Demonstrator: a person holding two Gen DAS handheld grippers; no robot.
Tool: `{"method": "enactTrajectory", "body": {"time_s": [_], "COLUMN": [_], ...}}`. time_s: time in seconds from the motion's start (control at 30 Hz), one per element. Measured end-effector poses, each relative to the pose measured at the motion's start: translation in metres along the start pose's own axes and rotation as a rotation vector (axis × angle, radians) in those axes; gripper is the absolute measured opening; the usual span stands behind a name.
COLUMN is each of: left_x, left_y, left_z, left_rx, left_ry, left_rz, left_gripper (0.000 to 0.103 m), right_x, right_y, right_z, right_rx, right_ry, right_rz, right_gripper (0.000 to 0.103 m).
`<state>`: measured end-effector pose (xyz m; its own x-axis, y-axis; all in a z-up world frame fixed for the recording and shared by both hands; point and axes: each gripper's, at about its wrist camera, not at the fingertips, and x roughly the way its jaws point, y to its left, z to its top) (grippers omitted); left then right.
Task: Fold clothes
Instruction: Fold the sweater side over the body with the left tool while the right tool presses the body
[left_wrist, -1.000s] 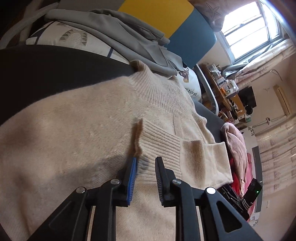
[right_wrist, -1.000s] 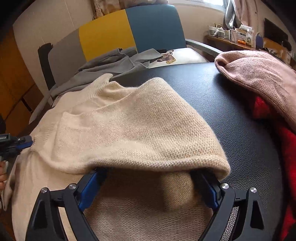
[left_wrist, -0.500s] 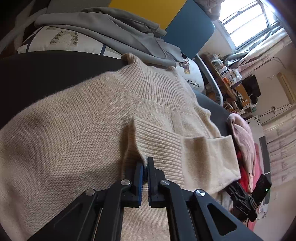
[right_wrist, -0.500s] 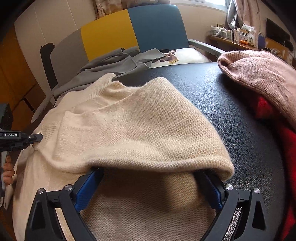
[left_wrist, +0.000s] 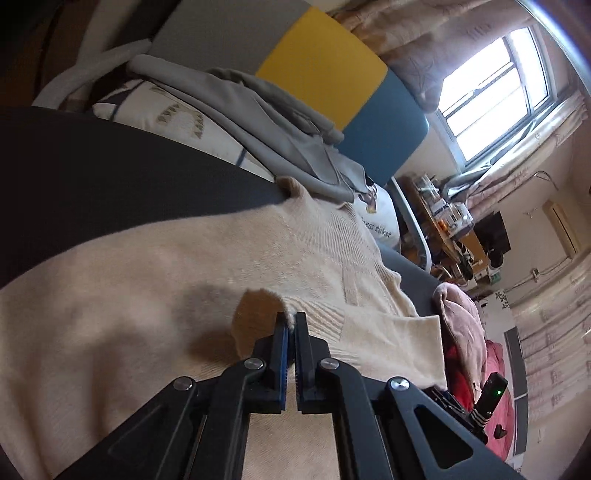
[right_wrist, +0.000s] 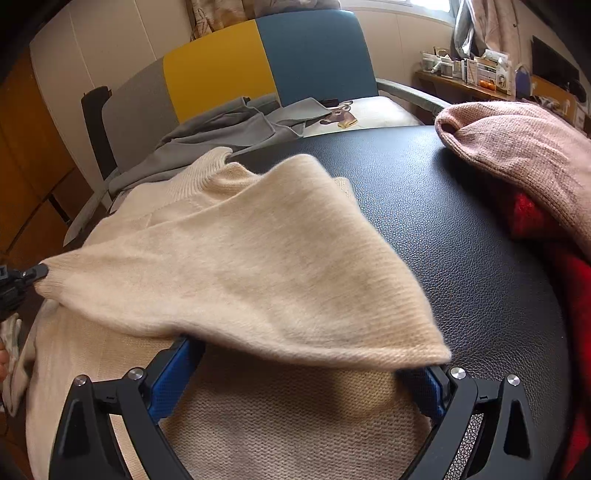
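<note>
- My left gripper (left_wrist: 291, 322) has its jaws pinched tight on the ribbed cuff (left_wrist: 314, 317) of the cream sweater (left_wrist: 155, 295), lifting that edge off the knit below so it casts a shadow.
- From my right wrist view the same gripper shows at the far left, tugging the sleeve (right_wrist: 236, 266) into a taut raised sheet.
- My right gripper (right_wrist: 303, 373) stands with its jaws wide, its blue pads tucked under the near fold of that sleeve; they press on nothing.
- The sweater lies spread over the black table (right_wrist: 461, 229), its collar toward the far edge, its body covering the left half.
- A pink knit (right_wrist: 517, 147) lies at the table's right edge on top of a red garment (right_wrist: 532, 218), well apart from the sweater.
- Beyond the far edge a grey garment (right_wrist: 229, 129) drapes over a chair (right_wrist: 295, 55) with grey, yellow and blue back panels.
</note>
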<state>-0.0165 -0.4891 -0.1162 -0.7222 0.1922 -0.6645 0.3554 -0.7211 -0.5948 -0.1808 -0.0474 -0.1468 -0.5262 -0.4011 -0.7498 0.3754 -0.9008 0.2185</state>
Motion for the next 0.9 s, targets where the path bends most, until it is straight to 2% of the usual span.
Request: {"method": "enactTrajectory", "body": {"time_s": [0.17, 0.33, 0.43, 0.53, 0.6, 0.67, 0.77, 0.9], "left_x": [-0.007, -0.01, -0.012, -0.008, -0.002, 0.004, 0.018, 0.036], "left_y": [0.017, 0.038, 0.045, 0.042, 0.045, 0.049, 0.053, 0.042], "left_z": [-0.011, -0.021, -0.025, -0.022, -0.018, -0.014, -0.009, -0.005], "left_rx": [-0.013, -0.041, -0.019, -0.007, -0.044, -0.08, -0.098, -0.064], "left_ry": [0.022, 0.036, 0.061, 0.118, 0.142, 0.167, 0.209, 0.243], "left_rz": [0.045, 0.136, 0.151, 0.098, 0.045, -0.006, -0.006, -0.017], "left_gripper": [0.001, 0.0, 0.0, 0.003, 0.013, 0.017, 0.019, 0.02], "right_x": [0.001, 0.0, -0.007, -0.01, -0.011, -0.01, -0.01, -0.011], "right_y": [0.001, 0.003, -0.001, -0.005, -0.006, -0.005, -0.004, -0.004], "right_z": [0.001, 0.001, -0.001, -0.005, -0.006, -0.006, -0.008, -0.007], "right_rx": [0.0, -0.003, 0.024, 0.058, 0.064, 0.06, 0.056, 0.05], "right_ry": [0.002, 0.003, -0.006, -0.02, -0.022, -0.019, -0.02, -0.018], "right_rz": [0.023, 0.026, 0.077, 0.117, 0.122, 0.119, 0.113, 0.108], "right_gripper": [0.103, 0.103, 0.103, 0.103, 0.103, 0.103, 0.103, 0.103]}}
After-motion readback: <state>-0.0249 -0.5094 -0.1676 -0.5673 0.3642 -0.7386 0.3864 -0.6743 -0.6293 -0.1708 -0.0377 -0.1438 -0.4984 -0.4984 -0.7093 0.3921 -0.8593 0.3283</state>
